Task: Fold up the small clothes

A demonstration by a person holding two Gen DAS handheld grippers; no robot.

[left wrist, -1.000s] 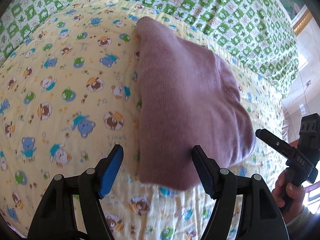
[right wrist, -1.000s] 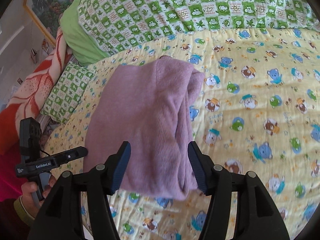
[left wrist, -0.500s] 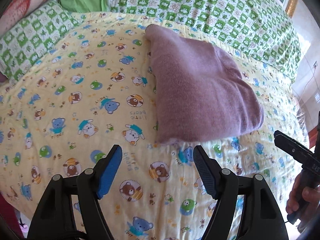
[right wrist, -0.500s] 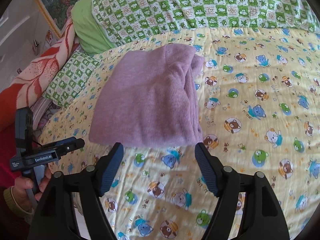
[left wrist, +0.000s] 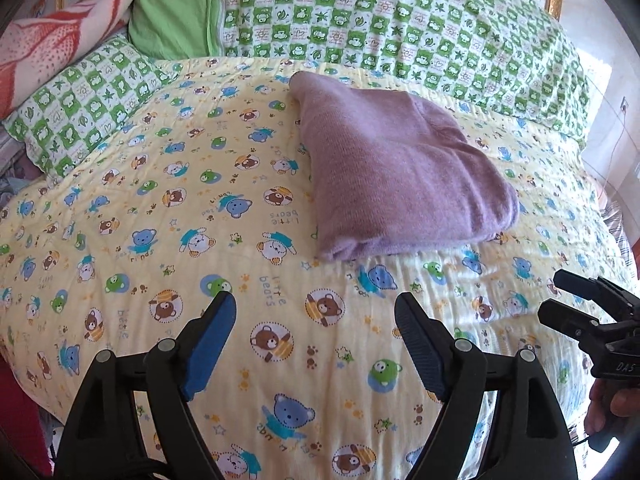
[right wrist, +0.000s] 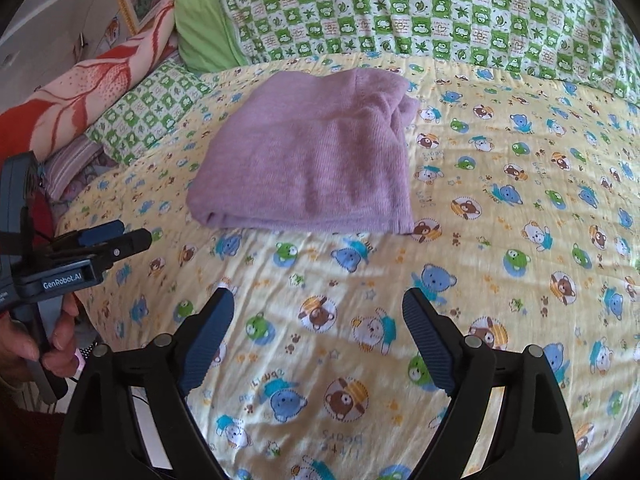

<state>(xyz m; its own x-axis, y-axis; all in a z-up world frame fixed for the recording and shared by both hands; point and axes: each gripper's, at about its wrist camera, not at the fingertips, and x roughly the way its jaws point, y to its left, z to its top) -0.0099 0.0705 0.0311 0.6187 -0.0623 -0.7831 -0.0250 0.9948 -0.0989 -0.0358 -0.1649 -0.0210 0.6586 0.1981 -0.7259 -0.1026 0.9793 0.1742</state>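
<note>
- Purple knit garment [left wrist: 394,176] [right wrist: 316,160]: folded into a compact bundle, lying flat on the yellow bear-print quilt [left wrist: 200,208] [right wrist: 500,240], toward its far side. Folded edge faces me; looser bunched layers sit at its far right corner in the right wrist view.
- My left gripper [left wrist: 316,332]: jaws spread wide, blue pads apart, holding nothing. It hangs over bare quilt, well short of the garment's near edge.
- My right gripper [right wrist: 318,328]: jaws likewise wide apart, nothing between them, above bare quilt and clear of the garment.
- Each gripper also shows at the edge of the other's view, held in my hand: the right one [left wrist: 580,312] to the right, the left one [right wrist: 100,240] to the left.
- Green-and-white checked bedding [left wrist: 400,20] [right wrist: 440,12]: across the far side, behind the garment.
- Plain green pillow [left wrist: 172,12] [right wrist: 200,20]: at the far left.
- Small checked pillow [left wrist: 88,100] [right wrist: 148,108]: at the quilt's left edge.
- Red-and-white patterned blanket [left wrist: 52,40] [right wrist: 80,92]: beyond it, far left.
</note>
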